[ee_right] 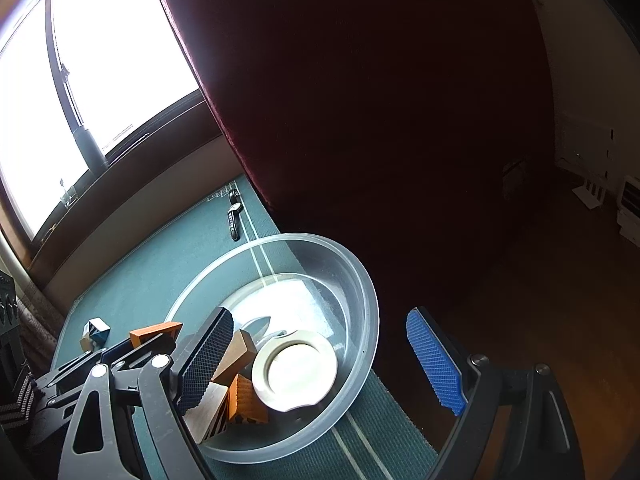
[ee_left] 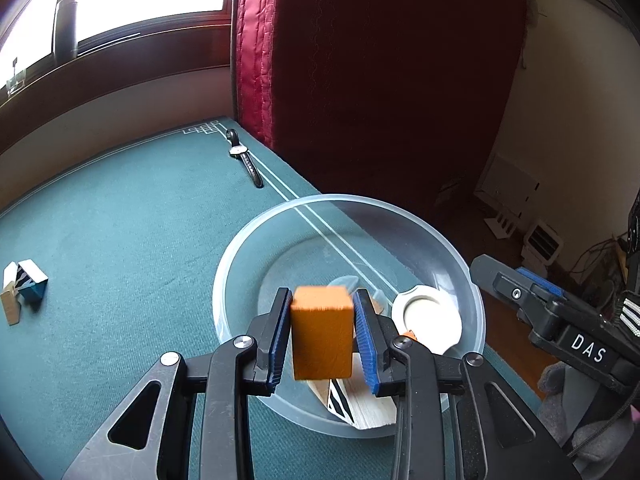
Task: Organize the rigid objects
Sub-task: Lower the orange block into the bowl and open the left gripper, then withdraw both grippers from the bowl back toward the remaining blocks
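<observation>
An orange block (ee_left: 322, 336) stands upright between the blue pads of my left gripper (ee_left: 322, 292), above the near part of a clear plastic bowl (ee_left: 340, 198). Slim gaps show along both its sides and its top edge is blurred, so the pads do not press it. The bowl (ee_right: 372, 320) holds a white round dish (ee_right: 296, 368), a wooden block (ee_right: 236, 354), a second orange block (ee_right: 246, 400) and a striped block (ee_right: 210, 412). My right gripper (ee_right: 320, 312) stands wide open over the bowl's right side, with nothing between its fingers.
A wristwatch (ee_left: 244, 160) lies at the far edge of the green table mat (ee_left: 120, 220). A blue-and-white patterned block (ee_left: 30, 280) and a wooden piece lie at the far left. A dark red curtain (ee_left: 380, 80) hangs just behind the bowl. The table ends right of the bowl.
</observation>
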